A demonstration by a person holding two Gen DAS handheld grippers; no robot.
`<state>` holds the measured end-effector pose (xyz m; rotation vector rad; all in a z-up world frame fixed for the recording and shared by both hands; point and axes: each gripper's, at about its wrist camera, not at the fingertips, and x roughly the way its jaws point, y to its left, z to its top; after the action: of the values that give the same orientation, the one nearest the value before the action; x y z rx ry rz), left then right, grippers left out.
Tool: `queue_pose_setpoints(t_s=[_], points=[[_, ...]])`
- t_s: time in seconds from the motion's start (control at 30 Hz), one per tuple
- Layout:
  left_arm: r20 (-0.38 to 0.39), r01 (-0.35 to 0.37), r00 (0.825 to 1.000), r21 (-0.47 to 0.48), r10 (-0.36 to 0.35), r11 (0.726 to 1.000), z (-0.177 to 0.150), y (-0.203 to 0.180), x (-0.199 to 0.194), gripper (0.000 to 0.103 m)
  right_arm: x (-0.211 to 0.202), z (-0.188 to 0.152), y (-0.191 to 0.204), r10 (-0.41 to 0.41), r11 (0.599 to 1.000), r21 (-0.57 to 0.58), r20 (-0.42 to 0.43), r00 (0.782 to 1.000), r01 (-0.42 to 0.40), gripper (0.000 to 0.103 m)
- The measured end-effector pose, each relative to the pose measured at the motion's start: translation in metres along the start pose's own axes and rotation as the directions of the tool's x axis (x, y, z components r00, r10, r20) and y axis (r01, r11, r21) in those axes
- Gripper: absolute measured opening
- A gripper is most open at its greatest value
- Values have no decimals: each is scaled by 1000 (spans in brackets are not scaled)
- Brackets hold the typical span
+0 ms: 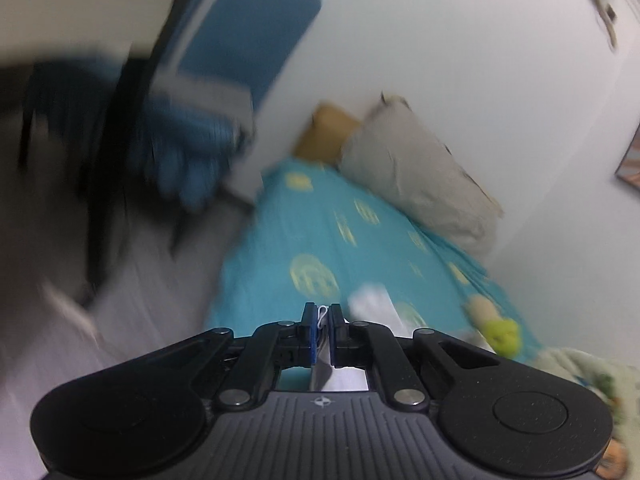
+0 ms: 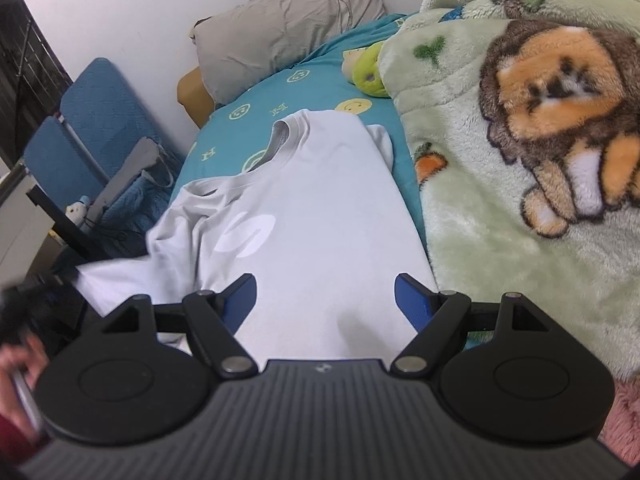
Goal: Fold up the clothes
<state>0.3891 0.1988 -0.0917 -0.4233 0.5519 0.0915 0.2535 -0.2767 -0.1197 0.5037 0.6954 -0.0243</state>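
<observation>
Pale grey cotton T-shirt point(image 2: 304, 208) lying front-up on the turquoise patterned bedsheet point(image 2: 256, 112), collar toward the crumpled grey pillow point(image 2: 280, 28), one sleeve side rumpled and hanging off the mattress edge; right gripper point(image 2: 325, 300) poised above the hem, blue pads spread wide, holding nothing; left gripper point(image 1: 322, 320) pinched closed on a thin fold of white fabric; green fleece lion-print blanket point(image 2: 520, 160) just beside the shirt.
</observation>
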Motion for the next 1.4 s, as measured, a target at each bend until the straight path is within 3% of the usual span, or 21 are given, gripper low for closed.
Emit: queue_pose_setpoints(t_s=[0.1, 0.2, 0.33, 0.43, 0.57, 0.63, 0.7, 0.8, 0.93, 1.1, 1.23, 1.3, 1.37, 1.4], points=[[44, -107, 994, 75, 104, 991, 40, 0, 19, 5, 6, 2, 0, -20, 1000, 4, 5, 1000, 20, 78], [96, -215, 975, 145, 202, 966, 81, 0, 38, 5, 13, 6, 2, -33, 999, -6, 14, 999, 33, 78], [38, -351, 936, 170, 350, 921, 75, 24, 85, 6, 21, 8, 12, -49, 997, -54, 54, 997, 52, 78], [8, -313, 949, 138, 315, 940, 51, 38, 98, 9, 26, 10, 22, -50, 991, -118, 86, 995, 60, 78], [-87, -204, 973, 98, 213, 974, 17, 37, 79, 20, 30, 12, 33, -37, 982, -181, 108, 993, 56, 78], [-135, -124, 982, 83, 134, 989, 0, 33, 53, 38, 29, 13, 35, -23, 979, -198, 116, 993, 46, 78], [-211, -66, 974, 88, 83, 994, -19, 30, 19, 45, 25, 13, 38, -8, 979, -201, 117, 993, 32, 78], [-348, 13, 937, 96, 21, 995, -52, 23, -36, 46, 13, 12, 40, 16, 977, -213, 120, 993, 10, 78], [-549, 58, 836, 68, -11, 996, -106, 12, -103, 51, -10, 8, 40, 29, 977, -213, 140, 990, 1, 78], [-691, 14, 722, 68, 37, 998, -148, 11, -155, 57, -47, 10, 27, 49, 984, -177, 171, 984, -18, 78], [-706, -23, 695, 167, 136, 986, -163, 3, -168, 57, -68, 6, 22, 45, 984, -176, 187, 981, -11, 78], [-721, -59, 670, 180, 173, 982, -166, 4, -164, 57, -73, 6, 19, 48, 986, -164, 188, 981, -17, 78], [-724, -60, 667, 184, 177, 981, -170, 5, -166, 55, -75, 7, 15, 48, 988, -150, 189, 981, -19, 78], [-724, -59, 666, 186, 177, 981, -172, 5, -168, 49, -75, 8, 14, 45, 989, -148, 190, 981, -17, 78]])
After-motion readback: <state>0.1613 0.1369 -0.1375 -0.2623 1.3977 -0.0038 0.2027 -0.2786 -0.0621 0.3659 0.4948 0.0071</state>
